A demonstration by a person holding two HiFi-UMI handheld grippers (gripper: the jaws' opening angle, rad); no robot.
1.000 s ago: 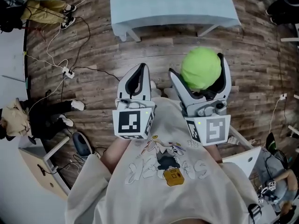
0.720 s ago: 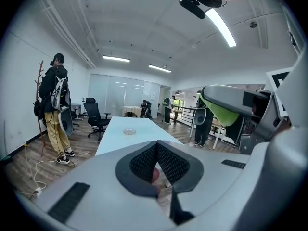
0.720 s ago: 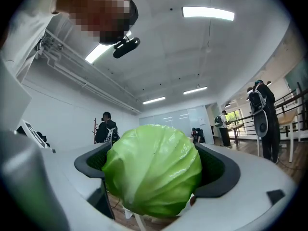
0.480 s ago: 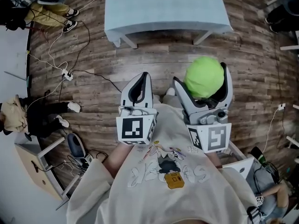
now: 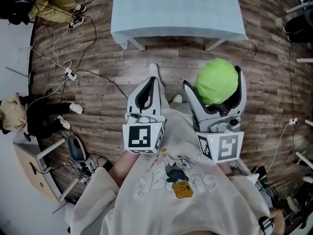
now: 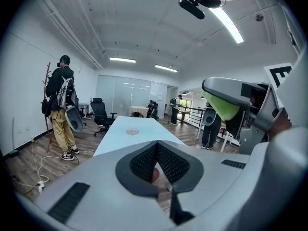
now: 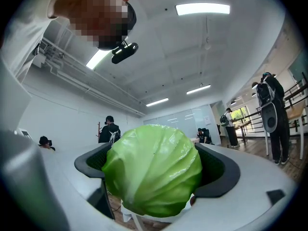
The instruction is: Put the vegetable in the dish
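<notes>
While the right gripper clamps the cabbage, the likely dish lies afar.

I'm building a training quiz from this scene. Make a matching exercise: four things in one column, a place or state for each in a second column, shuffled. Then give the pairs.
Things
1. cabbage
2. left gripper
3. table
4. dish

Places or states
A. jaws together, nothing held
B. small and clear, resting on the tabletop
C. clamped between the jaws of the right gripper
D. pale blue, rectangular top

Pairs: 1-C, 2-A, 3-D, 4-B
</notes>
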